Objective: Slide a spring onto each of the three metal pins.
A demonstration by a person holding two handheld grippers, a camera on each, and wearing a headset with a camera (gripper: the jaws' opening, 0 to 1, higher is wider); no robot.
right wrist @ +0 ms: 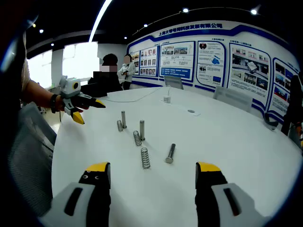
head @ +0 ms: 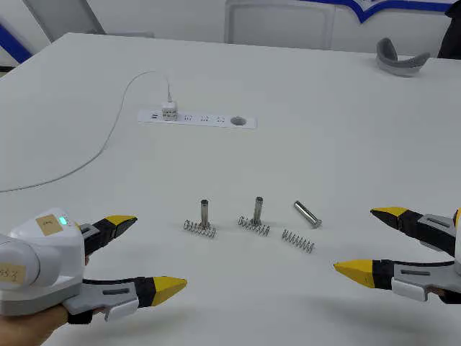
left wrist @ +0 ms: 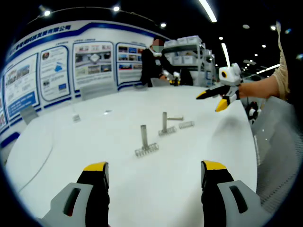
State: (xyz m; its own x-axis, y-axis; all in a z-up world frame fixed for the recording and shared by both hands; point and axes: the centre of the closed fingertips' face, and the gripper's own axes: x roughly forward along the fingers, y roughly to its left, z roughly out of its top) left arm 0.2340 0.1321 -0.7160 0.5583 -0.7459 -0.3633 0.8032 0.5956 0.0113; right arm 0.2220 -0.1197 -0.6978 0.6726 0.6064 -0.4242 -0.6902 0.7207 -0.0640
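Left gripper (head: pixel 158 251) spread, empty, left pin (head: pixel 204 211) upright, left spring (head: pixel 199 229) at its foot, middle pin (head: pixel 258 209) upright, middle spring (head: pixel 253 227) at its foot, right pin (head: pixel 307 214) lying flat, right spring (head: pixel 297 241) beside it, right gripper (head: pixel 354 239) spread, empty.

The head view looked down closely on the table (head: pixel 324 144); the gripper views faced inward, low, from either side. All shared the pins (head: pixel 257 209).

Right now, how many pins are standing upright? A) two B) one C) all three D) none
A: in the head view the left pin and the middle pin stand upright, while the right pin lies on its side.
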